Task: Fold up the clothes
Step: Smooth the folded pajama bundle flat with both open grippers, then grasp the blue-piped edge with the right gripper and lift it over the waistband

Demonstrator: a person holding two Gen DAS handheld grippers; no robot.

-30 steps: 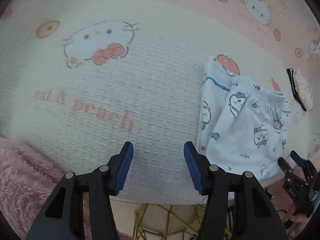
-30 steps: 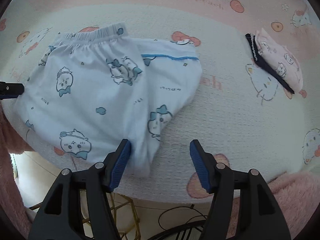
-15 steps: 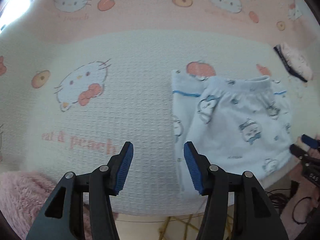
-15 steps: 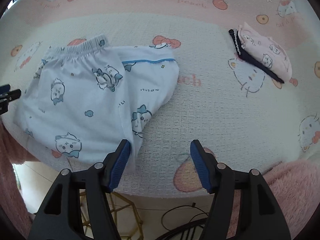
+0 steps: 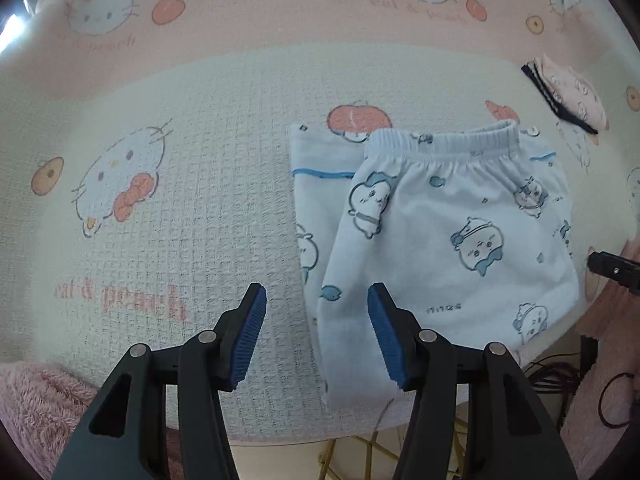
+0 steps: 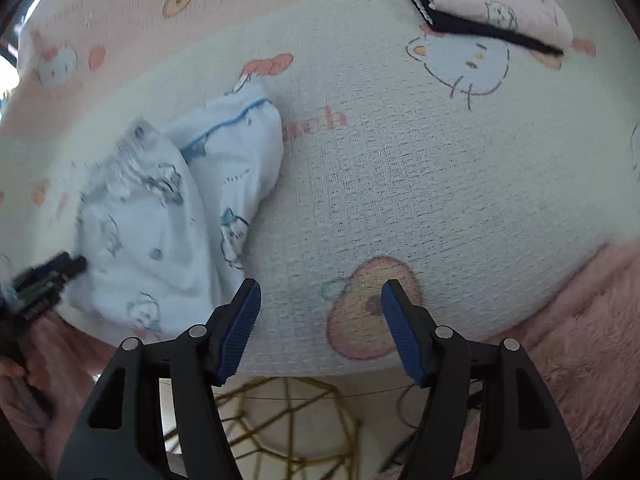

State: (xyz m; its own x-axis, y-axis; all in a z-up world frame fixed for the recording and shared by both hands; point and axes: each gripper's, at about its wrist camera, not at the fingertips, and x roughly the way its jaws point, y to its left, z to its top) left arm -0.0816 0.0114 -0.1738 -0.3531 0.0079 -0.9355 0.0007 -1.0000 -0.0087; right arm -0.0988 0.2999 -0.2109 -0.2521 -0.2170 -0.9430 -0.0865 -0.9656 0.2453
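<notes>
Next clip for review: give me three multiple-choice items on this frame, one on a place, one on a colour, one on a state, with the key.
1. Where does the folded pink garment lie relative to the light blue pants in the left wrist view?
A. Beyond them, to the upper right
B. Beneath them
C. Between the left gripper's fingers

2. What colour is the stripe on the pants' leg?
A. Red
B. Blue
C. Green

3. How does the right gripper stand?
A. Shut on the pants
B. Shut on the pink garment
C. Open, nothing between its fingers

Key: 1 A, the pink garment sits apart on the printed tablecloth past the waistband. 2 B, a blue line crosses the leg. 3 C, only tablecloth shows between the blue pads.
</notes>
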